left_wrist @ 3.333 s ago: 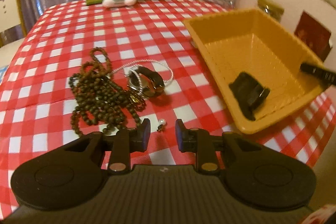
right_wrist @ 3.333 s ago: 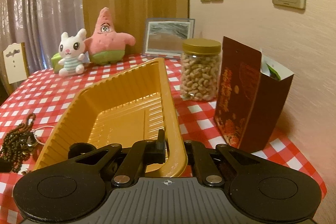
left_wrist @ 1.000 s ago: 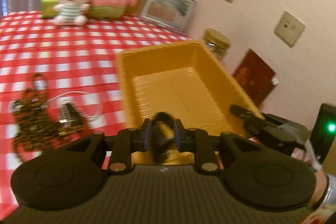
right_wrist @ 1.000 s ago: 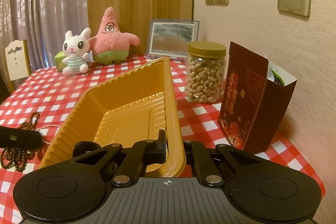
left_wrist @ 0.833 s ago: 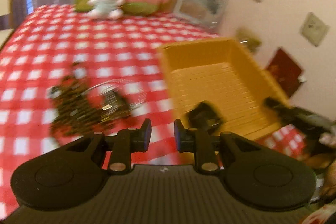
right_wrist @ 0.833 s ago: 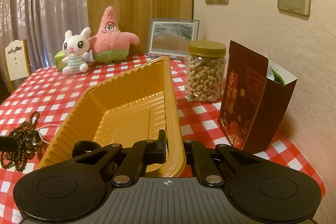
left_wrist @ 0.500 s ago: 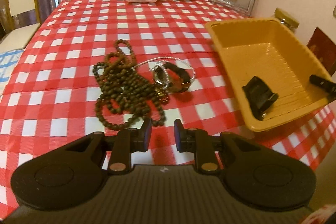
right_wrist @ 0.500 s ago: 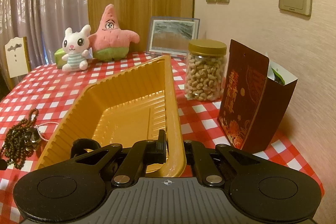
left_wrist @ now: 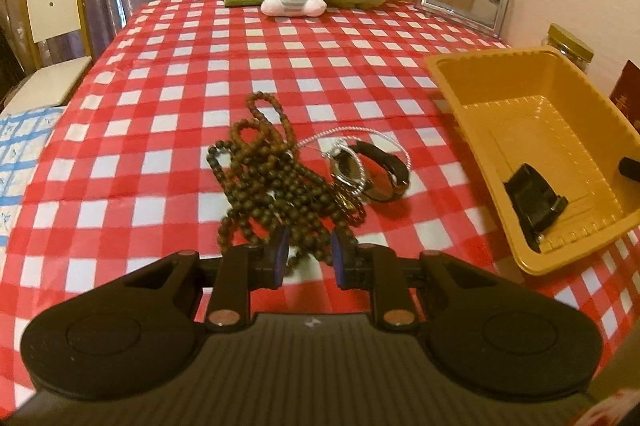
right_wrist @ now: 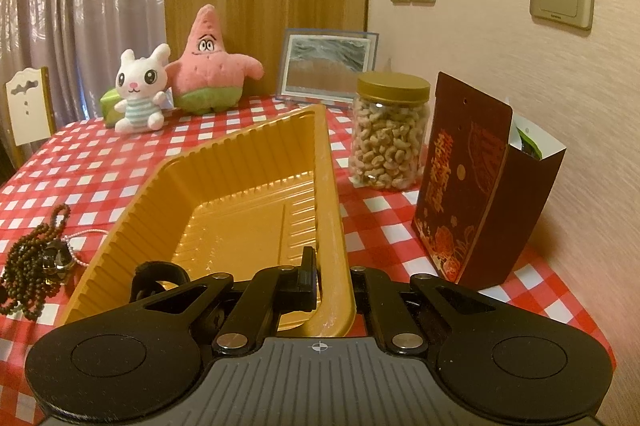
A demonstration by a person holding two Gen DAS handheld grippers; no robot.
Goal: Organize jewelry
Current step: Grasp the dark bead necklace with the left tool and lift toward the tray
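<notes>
Right claw [right_wrist: 332, 290] clamped on the near rim of the yellow tray [right_wrist: 240, 162]; I read that as bracing the tray so it won't skid while things get dropped in.

Left claw [left_wrist: 307, 258] empty, jaws parted a little, tilted down at the table [left_wrist: 168, 98]. The brown bead necklace [left_wrist: 272, 194] lies heaped right ahead of its tips, the nearest loops showing in the gap, pads not pressing on them that I can see. Just beyond and to the right of the beads: a silver chain [left_wrist: 360, 146] and a dark watch [left_wrist: 384, 174], tangled together.

Black band [left_wrist: 534, 204] already in the tray, off to the left claw's right.

Versus a second ago: the left claw then stood over the tray with that black band between its jaws. Now the band is down and the claw is back over the pile. Right claw unchanged.
</notes>
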